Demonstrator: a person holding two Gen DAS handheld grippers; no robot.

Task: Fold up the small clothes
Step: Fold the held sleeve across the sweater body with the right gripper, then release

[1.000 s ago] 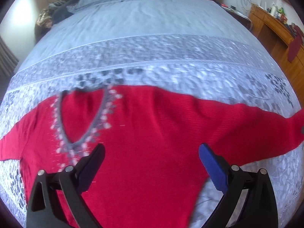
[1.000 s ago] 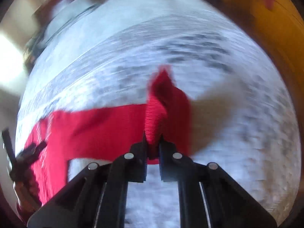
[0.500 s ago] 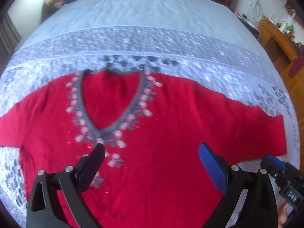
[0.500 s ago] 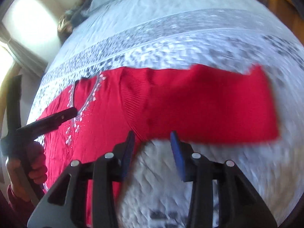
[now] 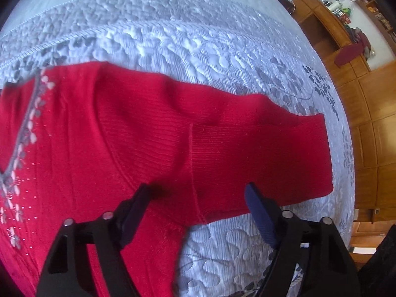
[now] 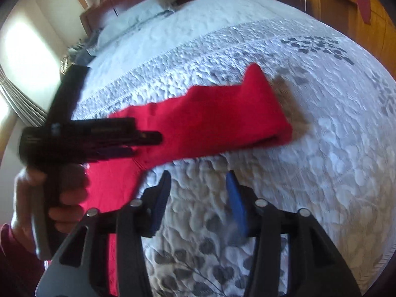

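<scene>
We have the red ribbed-knit sweater (image 5: 138, 133) spread flat, front up, on the pale grey quilted bedspread (image 5: 188, 39), so that each part can be turned over the body along a straight line. Its one sleeve (image 6: 212, 123) lies stretched straight out from the body, cuff farthest from it, ready for the first fold. Our left gripper (image 5: 198, 198) hangs over the sweater where this sleeve meets the body; its fingers (image 5: 259, 212) have just been narrowing yet stand apart, pressing on nothing, the knit beneath them. Our right gripper (image 6: 198, 193) sits off the sweater, over bare bedspread just beside the sleeve's lower edge; its fingers have just been parting and hold nothing. The sweater shows a grey V-neck trim (image 5: 24, 121) with pale beaded ornament, and mild creases at the shoulder.
</scene>
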